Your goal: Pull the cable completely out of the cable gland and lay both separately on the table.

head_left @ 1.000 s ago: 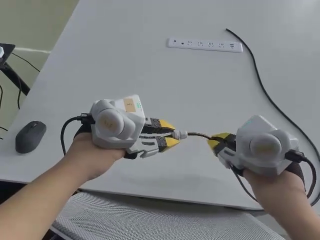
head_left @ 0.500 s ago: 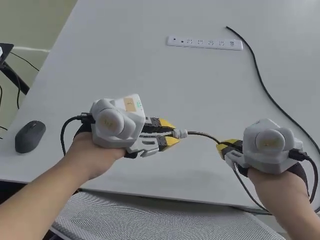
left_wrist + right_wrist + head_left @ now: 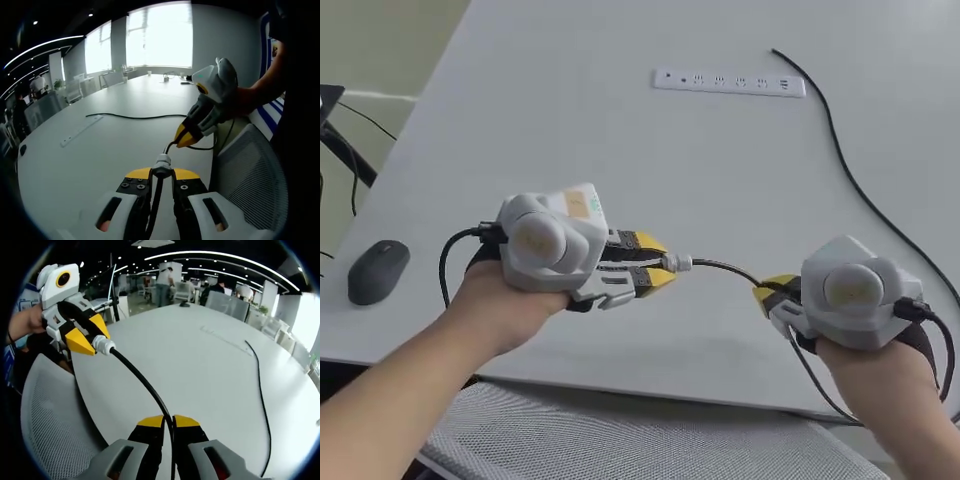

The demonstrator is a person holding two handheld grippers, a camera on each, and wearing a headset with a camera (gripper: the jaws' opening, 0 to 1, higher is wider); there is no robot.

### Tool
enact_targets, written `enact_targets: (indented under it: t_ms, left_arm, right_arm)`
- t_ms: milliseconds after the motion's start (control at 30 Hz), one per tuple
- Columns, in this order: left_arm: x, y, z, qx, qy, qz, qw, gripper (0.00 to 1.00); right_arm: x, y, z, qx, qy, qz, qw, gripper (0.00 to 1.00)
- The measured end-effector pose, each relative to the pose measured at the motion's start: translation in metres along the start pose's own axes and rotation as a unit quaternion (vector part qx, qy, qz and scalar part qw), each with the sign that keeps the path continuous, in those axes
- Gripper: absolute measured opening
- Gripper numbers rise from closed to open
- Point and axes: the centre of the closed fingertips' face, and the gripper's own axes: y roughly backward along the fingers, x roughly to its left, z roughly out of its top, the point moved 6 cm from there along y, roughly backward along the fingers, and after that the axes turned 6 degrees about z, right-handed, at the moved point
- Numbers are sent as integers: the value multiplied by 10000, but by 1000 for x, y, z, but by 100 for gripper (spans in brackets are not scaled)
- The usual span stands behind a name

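White table (image 3: 620, 150): wide and pale, stretching far ahead of me.
Mesh chair (image 3: 620, 430): grey seat tucked under the table's near edge.
Black cord (image 3: 850, 175): lies on the right of the table, curving from the far side towards the near right edge.
Power strip (image 3: 730, 86): white, flat on the far side of the table, near the cord's far end.
Left gripper (image 3: 658, 264): held level over the near edge, pointing right. My yellow-tipped fingers (image 3: 137, 174) are clamped on the cable gland (image 3: 677, 263), which sticks out past their tips.
Right gripper (image 3: 767, 292): near right, pointing left at the other one. Its fingers are pressed together on the cable (image 3: 720, 267), pinching it at the tips.
Mouse (image 3: 378, 272): dark, by the near left edge of the table, well apart from the grippers.
Cable: thin and black, spanning the gap between the two grippers in a slight arch above the table. It passes through the gland and runs back between my left fingers.
Cable gland: small, whitish, off the table at the left gripper's tips.
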Motion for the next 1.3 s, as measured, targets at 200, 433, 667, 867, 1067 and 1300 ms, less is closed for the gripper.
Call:
enact_targets:
  t_ms: [200,433,667,867,1067,1300]
  left_arm:
    - [0,1,1,17,22,26,10000,15]
    - [-2,1,3,37,33,35,10000,15]
    - [-3,1,6,34,25,38,10000,15]
    - [-1,-1,4,43,22,42,10000,15]
    - [-2,0,4,47,21,33,10000,15]
    - [-1,1,0,89,-2,28,10000,15]
  right_arm:
    - [5,3,9,-125,316,124,9993,8]
    - [24,8,35,-269,1142,337,9925,17]
    - [41,6,60,-398,2070,397,9767,15]
    - [52,-5,66,-267,2488,503,9669,11]
    - [55,-8,67,-216,2705,592,9607,6]
    - [56,-8,68,-265,2781,720,9575,1]
